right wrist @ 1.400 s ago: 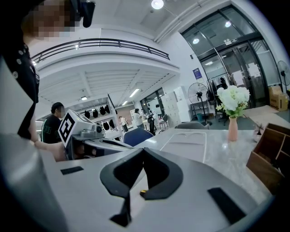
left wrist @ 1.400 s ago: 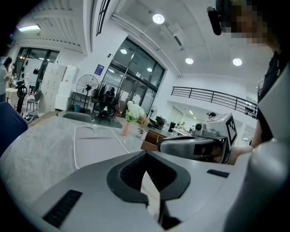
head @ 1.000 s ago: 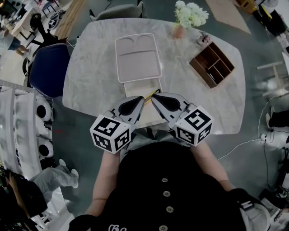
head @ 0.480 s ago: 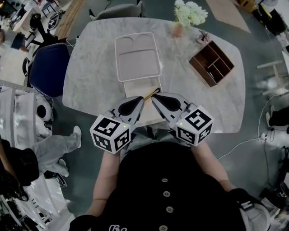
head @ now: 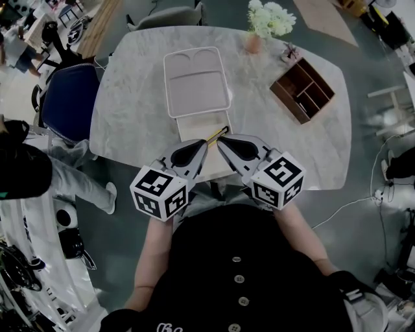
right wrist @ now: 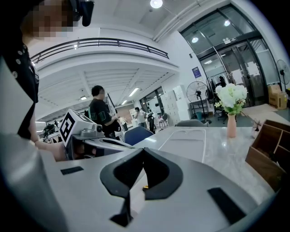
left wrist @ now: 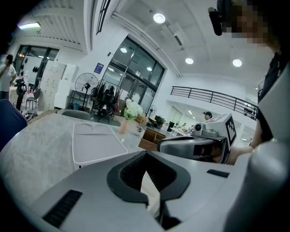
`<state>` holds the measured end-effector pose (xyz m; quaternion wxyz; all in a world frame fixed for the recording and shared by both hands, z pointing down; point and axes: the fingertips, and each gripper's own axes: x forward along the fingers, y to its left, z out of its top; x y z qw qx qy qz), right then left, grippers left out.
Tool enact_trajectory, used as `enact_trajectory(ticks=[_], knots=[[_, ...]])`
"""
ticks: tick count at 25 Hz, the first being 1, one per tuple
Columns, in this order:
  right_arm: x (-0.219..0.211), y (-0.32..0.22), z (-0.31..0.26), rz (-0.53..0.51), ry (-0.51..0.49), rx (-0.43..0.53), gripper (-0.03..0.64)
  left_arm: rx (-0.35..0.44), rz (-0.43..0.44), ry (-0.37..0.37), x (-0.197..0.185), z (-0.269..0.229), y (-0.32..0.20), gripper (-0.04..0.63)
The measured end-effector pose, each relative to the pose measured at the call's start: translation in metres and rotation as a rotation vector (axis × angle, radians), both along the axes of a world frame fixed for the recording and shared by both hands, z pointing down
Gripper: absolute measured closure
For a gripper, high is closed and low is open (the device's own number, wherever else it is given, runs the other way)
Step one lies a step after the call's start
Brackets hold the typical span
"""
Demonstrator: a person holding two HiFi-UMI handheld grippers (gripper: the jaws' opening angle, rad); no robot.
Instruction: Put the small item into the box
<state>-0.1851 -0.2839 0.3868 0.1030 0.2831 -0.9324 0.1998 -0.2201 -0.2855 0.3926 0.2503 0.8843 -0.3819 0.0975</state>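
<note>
A pale box with a rounded lid (head: 196,83) lies in the middle of the marble table (head: 123,123); a lower pale part (head: 198,126) adjoins it on my side. A thin yellow stick (head: 217,135) lies at that part's near right corner, just beyond both gripper tips. My left gripper (head: 200,144) and right gripper (head: 224,141) hover side by side over the table's front edge, both shut with nothing held. The left gripper view shows the box (left wrist: 97,142) ahead of its gripper (left wrist: 146,156). Through the gap under the right gripper's (right wrist: 144,152) touching tips a bit of yellow (right wrist: 146,186) shows.
A wooden organizer with compartments (head: 302,91) stands at the table's right. A vase of white flowers (head: 256,40) is at the far edge. A blue chair (head: 68,97) stands at the left and a grey chair (head: 165,16) behind. A person (head: 39,172) walks at the left.
Both grippers have stayed where they were, still shut. Only the people on the floor at the left have moved.
</note>
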Motion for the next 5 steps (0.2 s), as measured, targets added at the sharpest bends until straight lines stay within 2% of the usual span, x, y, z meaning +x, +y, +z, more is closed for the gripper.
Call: enact_trajectory(ticks=[5], knots=[[-0.0022, 0.0032, -0.0001, -0.008, 0.011, 0.002, 0.615, -0.003, -0.001, 0.000, -0.0022, 0.0001, 0.0018, 0.578]])
